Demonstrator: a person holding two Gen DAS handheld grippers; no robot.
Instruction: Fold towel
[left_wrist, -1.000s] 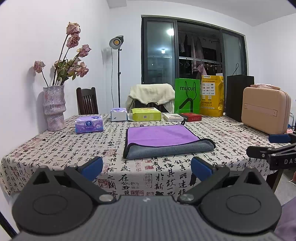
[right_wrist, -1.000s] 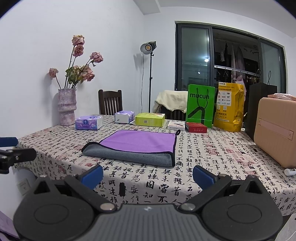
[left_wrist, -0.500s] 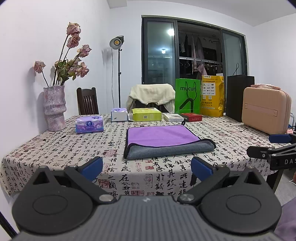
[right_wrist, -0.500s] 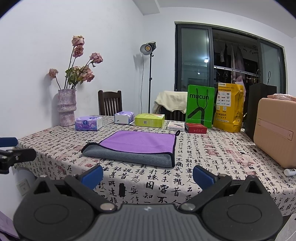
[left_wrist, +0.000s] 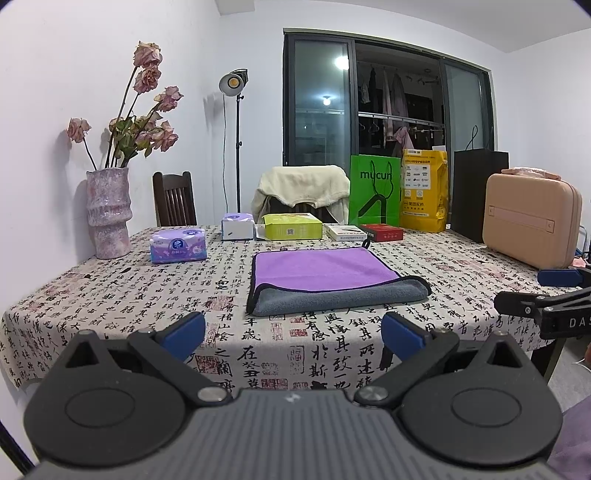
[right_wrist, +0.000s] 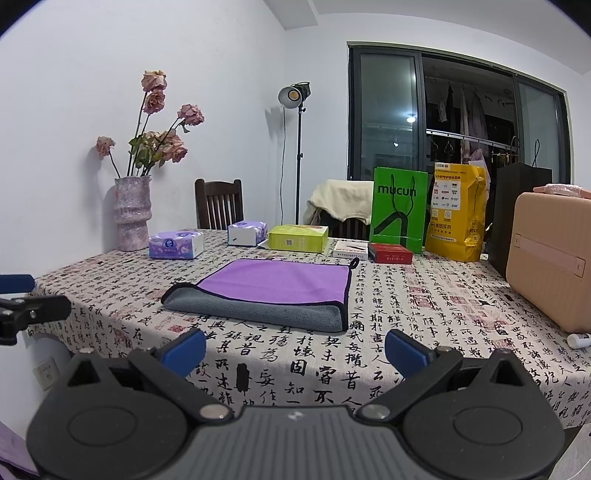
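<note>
**Towel folded, grippers off**

Lay folded mid-table: towel (left_wrist: 325, 280), purple up, grey fold at near edge. Held level short of the table (left_wrist: 110, 291), both spread wide, gripping nothing: left gripper (left_wrist: 293, 332), right gripper (right_wrist: 295, 345).

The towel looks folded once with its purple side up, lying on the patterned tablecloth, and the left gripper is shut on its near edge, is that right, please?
Not quite. The towel is folded once, purple side up, on the tablecloth, but the left gripper is not shut on it: its jaws are wide open, short of the towel's near edge and holding nothing. The left wrist view shows this.
</note>
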